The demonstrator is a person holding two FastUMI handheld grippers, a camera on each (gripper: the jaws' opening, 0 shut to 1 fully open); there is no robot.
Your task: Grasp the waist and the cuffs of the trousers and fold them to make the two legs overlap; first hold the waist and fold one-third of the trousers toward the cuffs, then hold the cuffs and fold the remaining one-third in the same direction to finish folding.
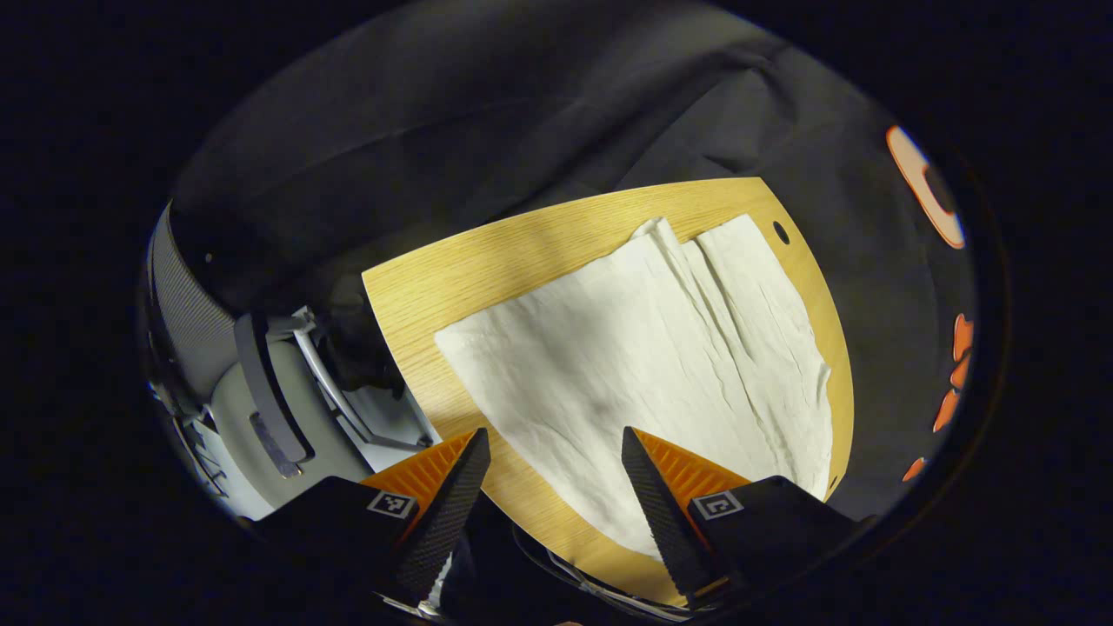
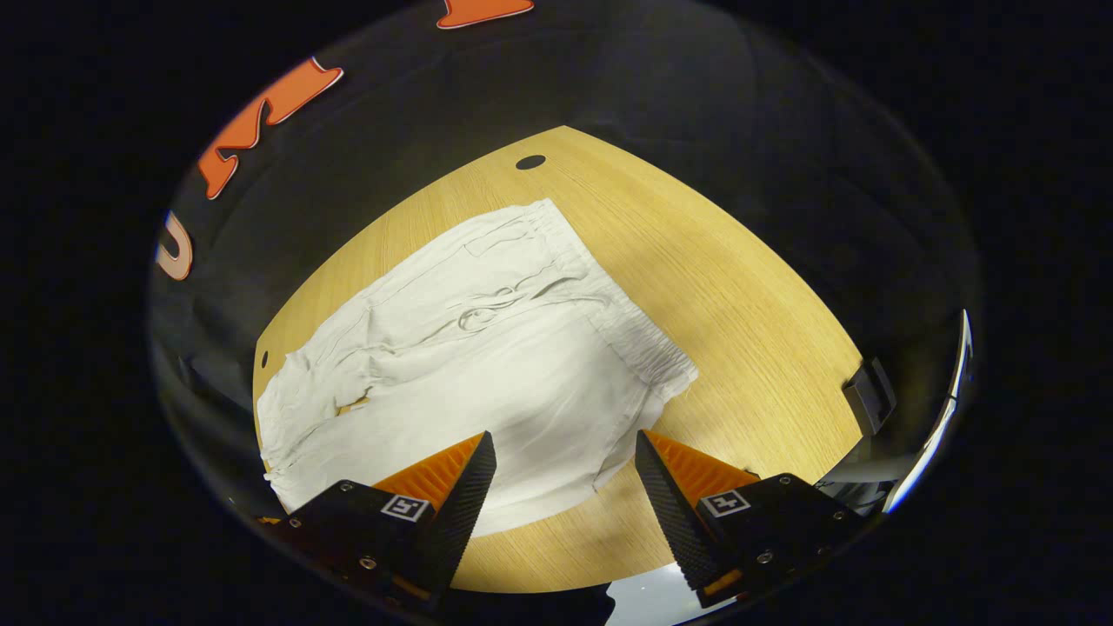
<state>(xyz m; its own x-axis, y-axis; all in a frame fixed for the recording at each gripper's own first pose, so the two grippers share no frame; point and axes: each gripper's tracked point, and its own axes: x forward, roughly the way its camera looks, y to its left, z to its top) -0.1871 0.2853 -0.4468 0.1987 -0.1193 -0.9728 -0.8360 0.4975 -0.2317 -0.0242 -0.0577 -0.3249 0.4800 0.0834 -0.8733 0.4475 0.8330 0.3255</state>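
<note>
Trousers flat on table — both grippers agape

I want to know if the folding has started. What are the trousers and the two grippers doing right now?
Trousers: spread flat on the wooden table, legs side by side, not yet folded.
Left gripper: open, above the cuff end, holding nothing.
Right gripper: open, above the waist end, holding nothing.

No legible text, label or number on any object.
</note>
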